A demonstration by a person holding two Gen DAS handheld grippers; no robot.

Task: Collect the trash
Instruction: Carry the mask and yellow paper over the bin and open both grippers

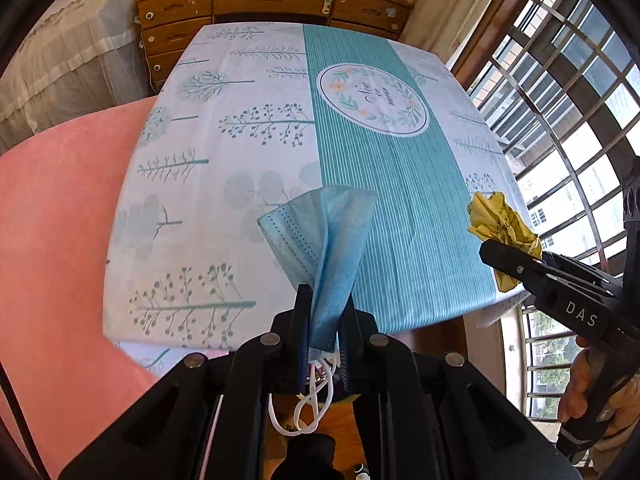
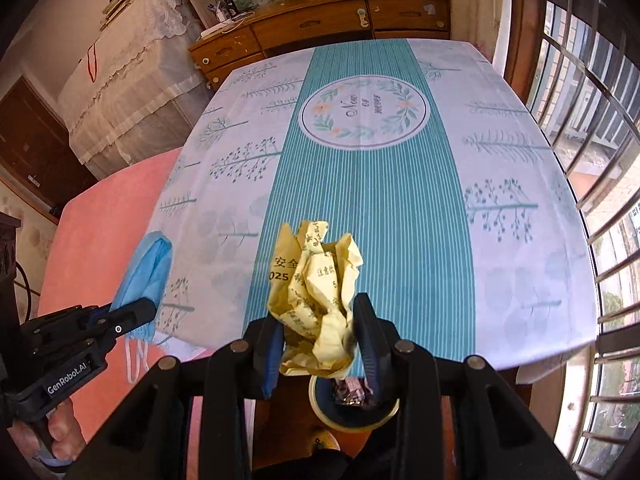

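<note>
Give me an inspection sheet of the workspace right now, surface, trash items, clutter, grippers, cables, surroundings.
Surface: table under a teal-striped tablecloth, nothing seen lying on it.
Job's things: blue face mask and crumpled yellow paper, both lifted; bin below the table edge, wrappers inside.
Clutter: nothing seen.
Grippers: left gripper shut on the mask; right gripper shut on the paper.
Cables: white cord on the wooden dresser.
Surroundings: pink bedding to the left, barred window to the right.
</note>
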